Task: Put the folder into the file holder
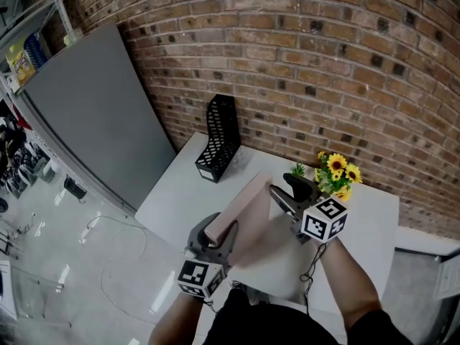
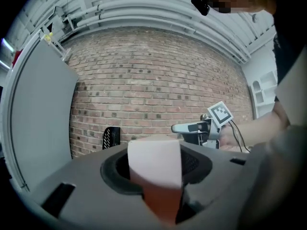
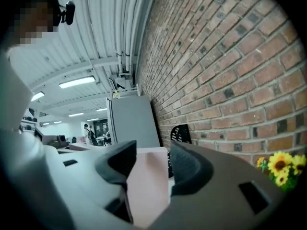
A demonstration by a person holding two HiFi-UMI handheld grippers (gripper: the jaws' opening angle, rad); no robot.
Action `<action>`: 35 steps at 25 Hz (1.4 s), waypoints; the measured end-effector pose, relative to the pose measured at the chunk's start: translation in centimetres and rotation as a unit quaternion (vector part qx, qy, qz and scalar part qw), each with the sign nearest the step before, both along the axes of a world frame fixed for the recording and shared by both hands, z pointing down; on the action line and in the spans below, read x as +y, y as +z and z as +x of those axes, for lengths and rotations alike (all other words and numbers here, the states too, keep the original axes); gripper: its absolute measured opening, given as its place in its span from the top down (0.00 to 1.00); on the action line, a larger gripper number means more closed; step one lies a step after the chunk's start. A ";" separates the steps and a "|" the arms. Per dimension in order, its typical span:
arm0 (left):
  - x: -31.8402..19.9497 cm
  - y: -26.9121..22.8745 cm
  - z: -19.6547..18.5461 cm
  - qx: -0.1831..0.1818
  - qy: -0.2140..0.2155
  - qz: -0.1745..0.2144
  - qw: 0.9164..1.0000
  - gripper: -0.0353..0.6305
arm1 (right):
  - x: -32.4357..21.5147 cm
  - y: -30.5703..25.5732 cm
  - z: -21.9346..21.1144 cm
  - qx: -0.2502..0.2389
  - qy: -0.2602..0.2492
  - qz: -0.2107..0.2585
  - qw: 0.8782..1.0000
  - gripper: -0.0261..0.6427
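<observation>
**Ana:** What is far on the left?

**Ben:** A big grey board [image 1: 93, 113] by the brick wall [image 1: 323, 49]. Next to it, the black file holder [image 1: 219, 139] stands upright at the back of the white table [image 1: 176, 192].

**Ana:** And the left gripper [image 1: 218, 234]?

**Ben:** Its jaws are squeezed onto the left edge of the pink folder [image 1: 251, 225].

**Ana:** Where is the folder?

**Ben:** It is tilted and held between both grippers. It is in front of the file holder, not in it.

**Ana:** And the right gripper [image 1: 287, 196]?

**Ben:** It pinches the folder's right edge. Yellow flowers [image 1: 336, 175] stand just behind it.
</observation>
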State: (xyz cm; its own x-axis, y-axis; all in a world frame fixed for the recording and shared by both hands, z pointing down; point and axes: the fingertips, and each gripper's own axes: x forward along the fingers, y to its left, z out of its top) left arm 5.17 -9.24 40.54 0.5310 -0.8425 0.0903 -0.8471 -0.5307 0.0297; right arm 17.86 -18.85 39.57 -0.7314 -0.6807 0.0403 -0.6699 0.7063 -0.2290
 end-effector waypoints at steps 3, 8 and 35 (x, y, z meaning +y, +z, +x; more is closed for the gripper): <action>-0.5 -1.0 -0.9 -0.001 -0.021 0.009 1.000 0.69 | 0.1 -0.7 0.1 0.013 0.016 0.016 1.000 0.94; -1.4 -3.6 -2.9 0.011 -0.058 0.021 0.998 0.69 | -0.1 -1.4 -0.3 0.015 0.015 0.019 1.000 0.96; -17.1 -14.1 -15.7 0.057 -0.096 0.146 0.983 0.69 | -8.1 -2.6 -6.0 0.024 0.071 0.016 0.997 0.96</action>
State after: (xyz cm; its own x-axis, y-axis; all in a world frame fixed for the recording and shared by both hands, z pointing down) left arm -10.55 -26.32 26.46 0.3521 -0.9097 -0.2202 -0.9326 -0.3610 0.0002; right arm 11.81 -26.97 36.97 -0.6252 -0.7788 0.0502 -0.7735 0.6099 -0.1724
